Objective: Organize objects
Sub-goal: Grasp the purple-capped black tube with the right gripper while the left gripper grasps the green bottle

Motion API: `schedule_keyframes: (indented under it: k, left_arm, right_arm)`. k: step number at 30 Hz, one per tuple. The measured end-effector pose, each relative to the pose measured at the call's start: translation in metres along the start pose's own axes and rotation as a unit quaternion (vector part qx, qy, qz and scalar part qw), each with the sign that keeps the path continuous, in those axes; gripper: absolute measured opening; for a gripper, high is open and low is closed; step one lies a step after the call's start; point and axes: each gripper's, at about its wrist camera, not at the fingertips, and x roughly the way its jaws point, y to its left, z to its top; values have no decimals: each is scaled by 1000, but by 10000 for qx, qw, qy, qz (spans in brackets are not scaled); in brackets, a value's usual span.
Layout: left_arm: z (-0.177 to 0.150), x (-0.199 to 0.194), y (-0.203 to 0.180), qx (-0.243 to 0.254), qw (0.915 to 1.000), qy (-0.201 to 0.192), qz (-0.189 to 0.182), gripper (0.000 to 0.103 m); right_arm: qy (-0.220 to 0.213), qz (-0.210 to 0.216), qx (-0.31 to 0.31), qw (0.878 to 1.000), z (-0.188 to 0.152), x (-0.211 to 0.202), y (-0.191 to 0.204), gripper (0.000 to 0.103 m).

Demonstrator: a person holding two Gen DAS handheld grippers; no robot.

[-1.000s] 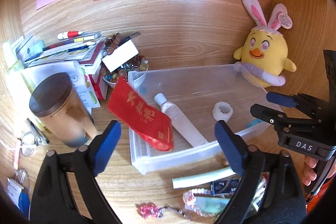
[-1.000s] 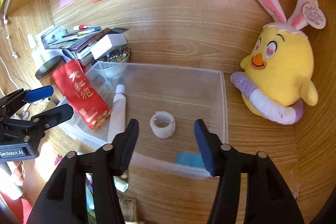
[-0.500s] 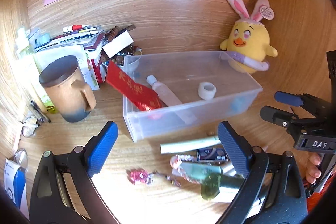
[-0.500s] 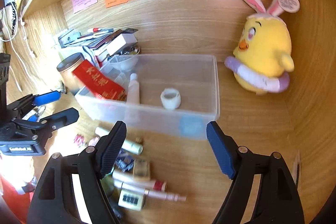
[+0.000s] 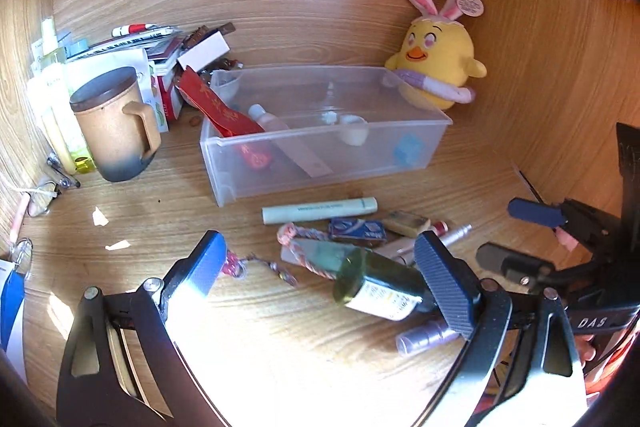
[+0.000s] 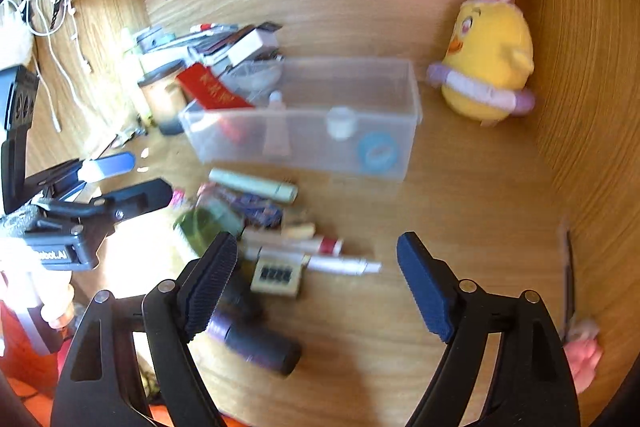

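Observation:
A clear plastic bin [image 5: 320, 167] [image 6: 304, 147] stands on the wooden desk and holds a red packet [image 5: 216, 107], a white tube [image 5: 276, 131], a small white tape roll [image 5: 354, 131] and a blue item [image 5: 408, 149]. In front of it lies a heap of small things: a pale green tube [image 5: 320, 211], a green glass bottle [image 5: 380, 291], a blue pack [image 5: 356, 229], pens [image 6: 344, 265] and a combination lock [image 6: 276, 277]. My left gripper [image 5: 328, 279] is open and empty over the heap. My right gripper [image 6: 316, 279] is open and empty, just right of the heap.
A tan lidded mug [image 5: 112, 131] stands left of the bin, with stacked books and boxes [image 5: 160, 47] behind it. A yellow bunny-eared plush chick [image 5: 436, 67] sits at the back right. A dark purple cylinder [image 6: 256, 343] lies near my right gripper's left finger. Wooden walls close in on three sides.
Both grippers have pulled back from the bin toward the desk's front. The heap of small items in front of the bin has come into view under them. Both stay open.

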Motion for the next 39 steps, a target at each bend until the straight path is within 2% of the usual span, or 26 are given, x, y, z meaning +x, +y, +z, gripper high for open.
schedule_keyframes:
  k: [5, 7, 14, 17, 23, 27, 29, 34, 39]
  left_arm:
    - [-11, 4, -12, 62, 9998, 112, -178, 94]
    - [-14, 8, -17, 117, 9994, 215, -254, 82]
    - [-22, 27, -27, 300, 9973, 548, -376, 68]
    - [-23, 29, -27, 269, 9972, 526, -461, 68]
    - [-25, 27, -29, 295, 9966, 478, -605, 55]
    - [-27, 25, -31, 339, 9966, 459, -586, 55]
    - [-28, 26, -31, 361, 9962, 499, -620, 55]
    - [-30, 32, -31, 345, 9958, 601, -600, 55]
    - [-30, 31, -29, 247, 9967, 547, -544, 56]
  right_arm:
    - [237, 131, 105, 9996, -19, 4, 4, 80]
    - [347, 217, 131, 9991, -27, 6, 6, 80]
    - [430, 200, -71, 9988, -39, 6, 21, 80]
    - [471, 242, -77, 9986, -40, 10, 23, 80]
    - [573, 327, -11, 9978, -43, 21, 22, 80]
    - [546, 356, -9, 9979, -46, 23, 22, 79]
    - [528, 380, -5, 9979, -46, 23, 22, 76]
    - [517, 478, 20, 9975, -47, 20, 19, 57]
    - [507, 455, 85, 9976, -49, 16, 12, 52]
